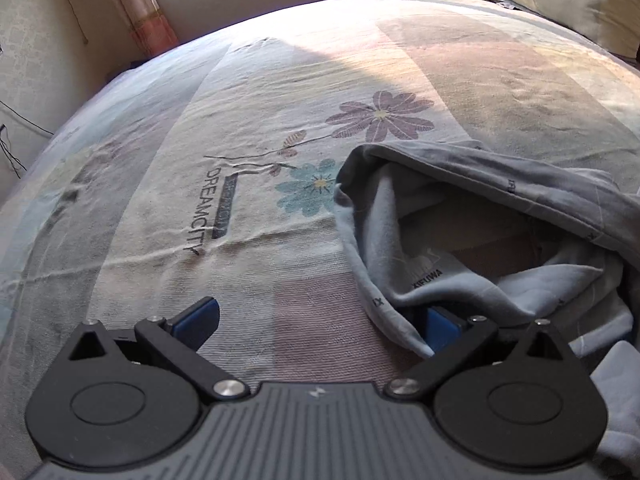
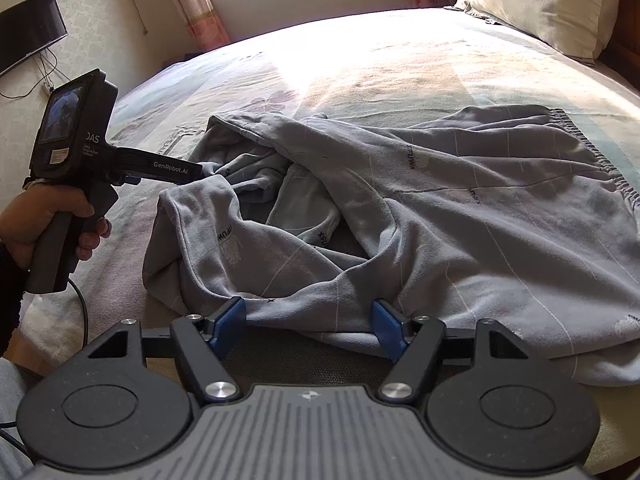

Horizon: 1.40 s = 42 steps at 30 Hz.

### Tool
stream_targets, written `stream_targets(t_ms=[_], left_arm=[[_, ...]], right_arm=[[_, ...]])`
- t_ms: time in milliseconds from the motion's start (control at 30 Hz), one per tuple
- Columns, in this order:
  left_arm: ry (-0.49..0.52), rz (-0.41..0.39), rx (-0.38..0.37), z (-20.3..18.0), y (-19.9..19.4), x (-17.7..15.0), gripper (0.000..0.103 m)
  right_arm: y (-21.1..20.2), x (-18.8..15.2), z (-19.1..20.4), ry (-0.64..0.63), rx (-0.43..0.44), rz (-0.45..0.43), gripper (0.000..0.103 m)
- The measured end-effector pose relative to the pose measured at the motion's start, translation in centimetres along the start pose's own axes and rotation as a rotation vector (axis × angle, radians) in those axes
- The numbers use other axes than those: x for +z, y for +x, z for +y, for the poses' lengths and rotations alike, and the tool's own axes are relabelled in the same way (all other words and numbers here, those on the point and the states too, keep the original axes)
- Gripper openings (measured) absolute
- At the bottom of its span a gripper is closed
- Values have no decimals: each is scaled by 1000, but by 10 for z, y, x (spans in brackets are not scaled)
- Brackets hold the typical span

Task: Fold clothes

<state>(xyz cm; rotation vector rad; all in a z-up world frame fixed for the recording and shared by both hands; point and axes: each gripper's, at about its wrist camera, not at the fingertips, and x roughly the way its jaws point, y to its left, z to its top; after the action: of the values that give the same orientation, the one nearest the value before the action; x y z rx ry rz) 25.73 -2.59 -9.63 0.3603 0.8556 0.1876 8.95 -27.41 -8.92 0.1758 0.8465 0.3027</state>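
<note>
A crumpled grey-blue sweatshirt (image 2: 460,208) with small "XIFUWA" prints lies on the bed, its ribbed hem at the far right. My right gripper (image 2: 306,326) is open at the garment's near edge, and a fold of cloth lies between its blue pads without being pinched. A hand (image 2: 36,216) holds my left gripper (image 2: 206,170) at the sweatshirt's left edge. In the left wrist view the left gripper (image 1: 320,326) is wide open over the sheet. The sweatshirt (image 1: 500,216) sits to its right, and a loose edge drapes over the right blue pad (image 1: 440,330).
The bed sheet (image 1: 248,128) carries flower prints and "DREAMCITY" lettering. A pillow (image 2: 540,4) leans at the far right of the bed. Beyond the far edge are a window, a pink curtain (image 2: 192,4) and a wall-mounted screen (image 2: 28,28). A cable (image 2: 82,308) hangs from the left handle.
</note>
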Motion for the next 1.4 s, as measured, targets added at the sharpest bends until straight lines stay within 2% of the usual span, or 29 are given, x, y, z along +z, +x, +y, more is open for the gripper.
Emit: stream_targets(t_ms=[33,367,567,700,900,967,1100,1267,1400], left_arm=[[23,-9,61,3,1,2,103],[103,-28,386,82,41,22,103],[137,-102,415,94,45,47,103],[194,-208,439,92,37,75,103],[264,-496,532,80,-4,98,103],[286,-511,536,80,-5,102,103],[302,-472,511,86,2,97,103],[307,-390,345,92,3,55,103],[299,-285,265,100,12,21,103]], right_arm=[[-1,0,-1,3,1,0,74],[0,0,-2,1,3,2,74],[2,2,-1,-11,-4,11,74],[3,3,0,-14,-15,16,74],[4,3,2,-17,-30,17,74],[4,2,3,-21,-35,17,74],[4,3,5,-28,-40,19,74],[2,1,3,-19,-29,16,74],[3,3,5,-29,-28,21,76]])
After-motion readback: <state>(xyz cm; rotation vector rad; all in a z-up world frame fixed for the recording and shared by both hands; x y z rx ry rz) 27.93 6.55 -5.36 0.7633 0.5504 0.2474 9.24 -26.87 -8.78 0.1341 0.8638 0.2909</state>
